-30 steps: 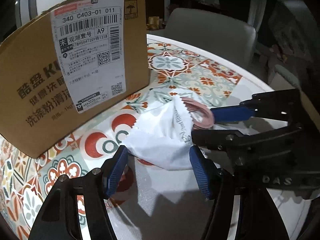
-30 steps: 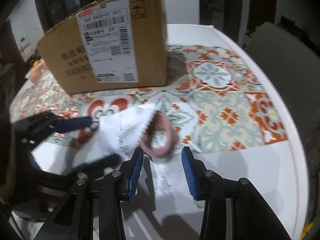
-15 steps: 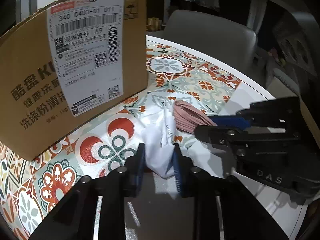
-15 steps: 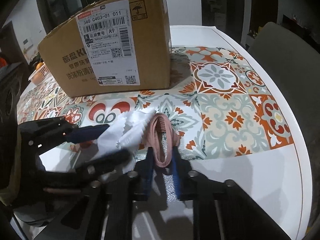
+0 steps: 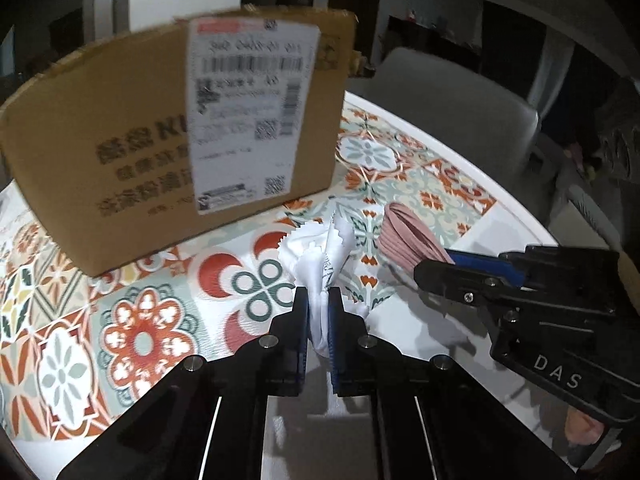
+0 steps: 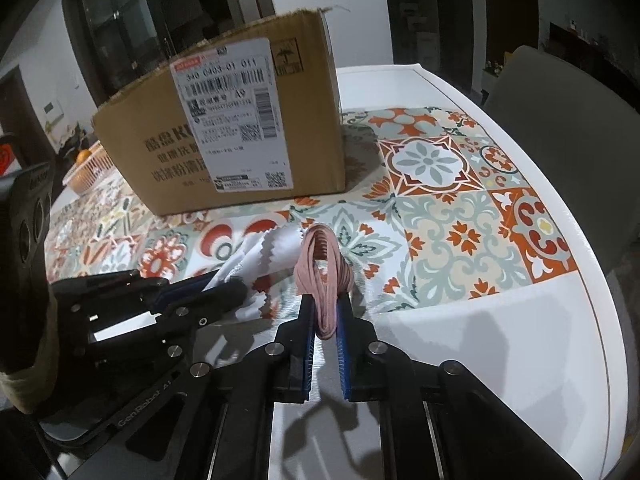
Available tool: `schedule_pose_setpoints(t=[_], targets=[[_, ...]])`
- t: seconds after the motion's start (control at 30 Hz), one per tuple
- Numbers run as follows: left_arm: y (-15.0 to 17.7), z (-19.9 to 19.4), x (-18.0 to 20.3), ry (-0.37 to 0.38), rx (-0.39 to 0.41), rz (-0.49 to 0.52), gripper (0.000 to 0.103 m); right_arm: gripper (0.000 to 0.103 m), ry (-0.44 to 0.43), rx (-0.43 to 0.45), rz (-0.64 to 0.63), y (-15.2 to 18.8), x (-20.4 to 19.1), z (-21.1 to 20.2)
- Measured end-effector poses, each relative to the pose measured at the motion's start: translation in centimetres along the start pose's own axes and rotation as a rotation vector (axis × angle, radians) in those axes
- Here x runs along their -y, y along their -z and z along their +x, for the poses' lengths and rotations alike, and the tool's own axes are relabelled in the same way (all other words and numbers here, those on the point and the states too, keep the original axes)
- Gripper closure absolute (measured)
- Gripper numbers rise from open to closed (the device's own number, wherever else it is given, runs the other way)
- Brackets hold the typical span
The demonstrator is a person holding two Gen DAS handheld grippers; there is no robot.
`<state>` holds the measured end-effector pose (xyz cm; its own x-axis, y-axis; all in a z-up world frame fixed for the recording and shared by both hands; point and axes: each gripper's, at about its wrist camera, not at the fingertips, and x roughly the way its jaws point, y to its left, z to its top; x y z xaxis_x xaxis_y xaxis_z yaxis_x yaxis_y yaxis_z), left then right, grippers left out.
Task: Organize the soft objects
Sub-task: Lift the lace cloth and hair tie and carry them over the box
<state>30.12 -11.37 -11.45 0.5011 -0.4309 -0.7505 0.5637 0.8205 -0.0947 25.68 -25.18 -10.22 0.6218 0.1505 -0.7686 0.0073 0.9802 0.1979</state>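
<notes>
Left gripper [image 5: 318, 312]: clamped on white cloth [image 5: 320, 256], bunched, long axis running forward from the jaws toward the cardboard box [image 5: 172, 140].
Right gripper [image 6: 325, 320]: clamped on pink bands [image 6: 322, 268], loop upright, pointing at the box, above the patterned table [image 6: 460, 208].
Risk: thin pinch; cloth may slip or its loose tail snag the bands beside it.

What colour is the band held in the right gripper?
Dusty pink. The band, looped several times, shows best in the right wrist view.
</notes>
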Motion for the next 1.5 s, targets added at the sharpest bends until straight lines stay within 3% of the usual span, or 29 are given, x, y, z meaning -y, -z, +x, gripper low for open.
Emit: schedule_pose_setpoints(t=[0.7,1.5], targets=[[-0.9,-9.9,-2.1,-0.065,0.212,-0.098,0.093,0.091,-0.034,0.163,-0.004,-2.0,-4.3,-6.2],[-3.3,-18.3,-3.2,-0.165,0.432,-0.093,0.093,0.091,-0.074,0.385,-0.072,-5.2,-9.0,-12.7]])
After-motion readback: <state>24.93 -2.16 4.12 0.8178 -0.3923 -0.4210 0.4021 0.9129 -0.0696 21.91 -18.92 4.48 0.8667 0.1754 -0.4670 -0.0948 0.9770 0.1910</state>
